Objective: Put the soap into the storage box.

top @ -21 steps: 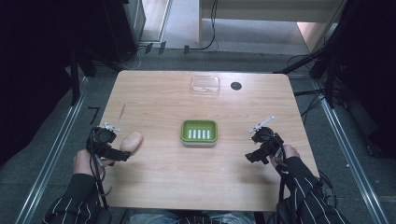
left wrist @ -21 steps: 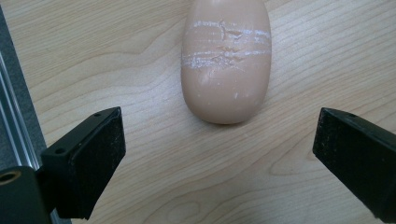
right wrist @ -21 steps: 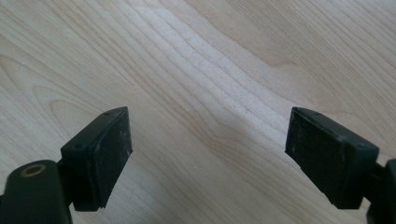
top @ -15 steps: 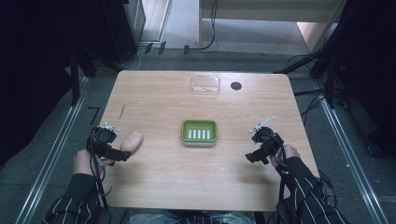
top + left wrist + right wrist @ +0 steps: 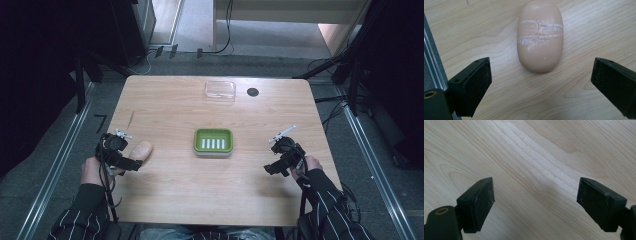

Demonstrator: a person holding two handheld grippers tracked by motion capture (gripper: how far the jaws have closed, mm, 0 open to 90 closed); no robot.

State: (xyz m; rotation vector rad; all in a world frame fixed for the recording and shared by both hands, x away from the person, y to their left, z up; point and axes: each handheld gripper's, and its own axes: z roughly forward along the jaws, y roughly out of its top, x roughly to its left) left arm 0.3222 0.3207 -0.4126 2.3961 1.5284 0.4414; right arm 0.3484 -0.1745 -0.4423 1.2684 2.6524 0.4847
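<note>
Nothing is shifting since the earlier frames. Left hand-held gripper (image 5: 540,87) is standing wide open, jaws short of the soap bar (image 5: 540,36) lying on the counter (image 5: 170,190); it is needing to advance and straddle the bar squarely. Green soap dish (image 5: 213,141) is waiting mid-counter. Right hand-held gripper (image 5: 534,202) is idling wide open.

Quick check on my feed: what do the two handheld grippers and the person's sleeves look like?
Both the left gripper and the right gripper are black, each with two blocky black jaws and a thin black cable trailing back. A small pale fitting sticks up from the top of each. The sleeves are dark with thin white stripes.
</note>
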